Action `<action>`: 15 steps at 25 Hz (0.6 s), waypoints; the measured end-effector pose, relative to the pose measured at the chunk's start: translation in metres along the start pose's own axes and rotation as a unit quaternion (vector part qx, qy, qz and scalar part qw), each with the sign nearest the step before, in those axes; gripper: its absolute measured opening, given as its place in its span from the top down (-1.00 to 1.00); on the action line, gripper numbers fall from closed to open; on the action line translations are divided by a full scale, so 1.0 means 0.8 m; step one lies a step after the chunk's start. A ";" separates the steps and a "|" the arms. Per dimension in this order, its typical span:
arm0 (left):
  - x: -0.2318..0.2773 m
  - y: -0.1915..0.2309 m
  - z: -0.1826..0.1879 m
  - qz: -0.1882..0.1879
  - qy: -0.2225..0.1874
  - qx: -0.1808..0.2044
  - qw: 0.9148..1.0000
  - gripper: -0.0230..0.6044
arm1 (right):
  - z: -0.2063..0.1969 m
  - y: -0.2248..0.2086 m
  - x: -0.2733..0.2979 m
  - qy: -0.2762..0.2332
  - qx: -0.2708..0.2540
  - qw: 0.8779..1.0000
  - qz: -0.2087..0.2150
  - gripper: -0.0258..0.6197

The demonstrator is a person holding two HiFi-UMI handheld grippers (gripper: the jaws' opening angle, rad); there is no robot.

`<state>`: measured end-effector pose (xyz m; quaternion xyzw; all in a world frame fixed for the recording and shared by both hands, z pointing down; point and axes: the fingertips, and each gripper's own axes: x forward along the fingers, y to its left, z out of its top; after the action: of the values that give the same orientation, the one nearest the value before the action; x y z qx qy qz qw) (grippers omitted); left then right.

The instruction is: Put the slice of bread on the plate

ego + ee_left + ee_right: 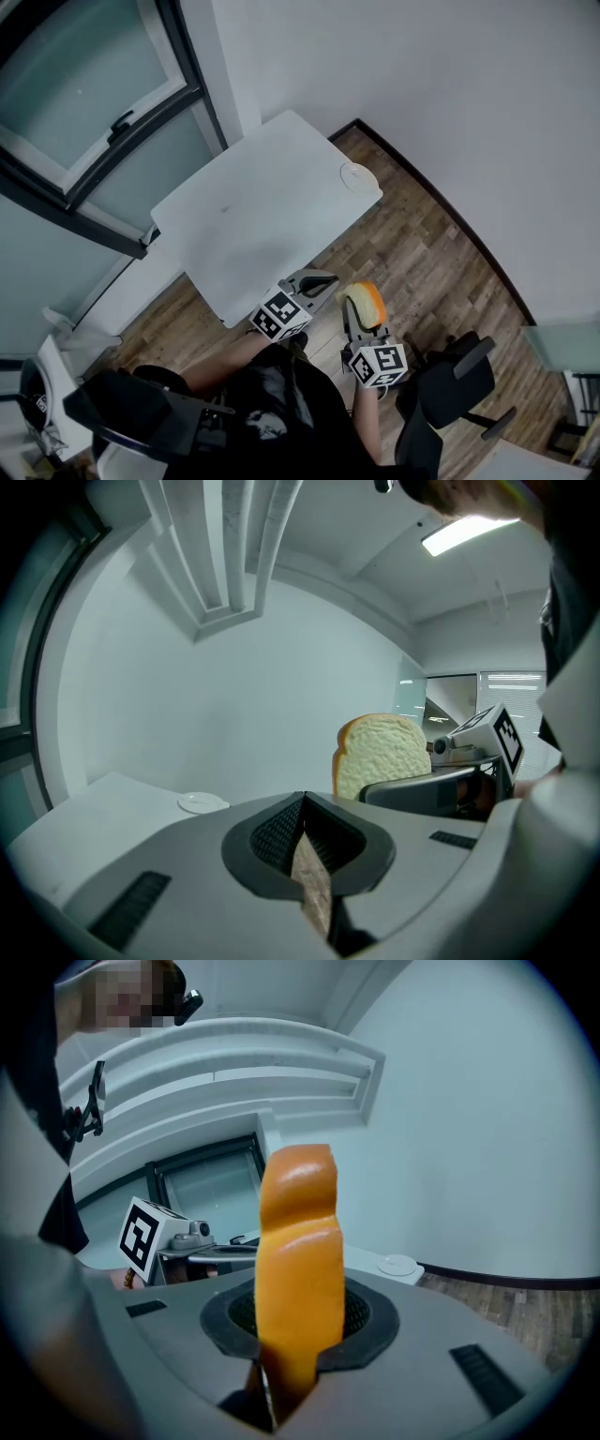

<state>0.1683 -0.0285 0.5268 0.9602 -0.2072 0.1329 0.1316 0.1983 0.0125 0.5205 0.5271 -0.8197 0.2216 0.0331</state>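
A slice of bread (366, 302) with an orange crust stands upright in my right gripper (359, 317), which is shut on its lower edge (298, 1269). In the left gripper view its pale face (382, 755) shows to the right. My left gripper (314, 281) hangs beside it over the floor at the table's near corner, its jaws shut (305, 797) with nothing between them. The small white plate (357, 175) sits at the far right corner of the white table (262, 216), well ahead of both grippers; the plate (202, 802) (397, 1264) appears in both gripper views.
A black office chair (455, 380) stands right of the person on the wooden floor (422, 262), and another chair (141, 408) is at the lower left. A window (94, 112) and white walls border the table's far sides.
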 end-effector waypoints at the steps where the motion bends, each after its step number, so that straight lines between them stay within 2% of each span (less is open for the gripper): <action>1: 0.007 0.012 0.001 0.000 0.000 -0.002 1.000 0.92 | 0.005 -0.007 0.012 0.002 -0.002 1.000 -0.002 0.63; 9: 0.071 0.128 0.021 -0.001 -0.001 -0.027 1.000 0.92 | 0.041 -0.066 0.123 0.035 -0.012 0.999 -0.007 0.63; 15: 0.110 0.196 0.005 -0.002 0.022 -0.038 0.999 0.92 | 0.037 -0.112 0.196 0.070 -0.028 0.997 -0.008 0.63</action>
<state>0.1786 -0.1996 0.5813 0.9518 -0.2076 0.1453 0.1731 0.2128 -0.1631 0.5683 0.5154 -0.8171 0.2349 0.1072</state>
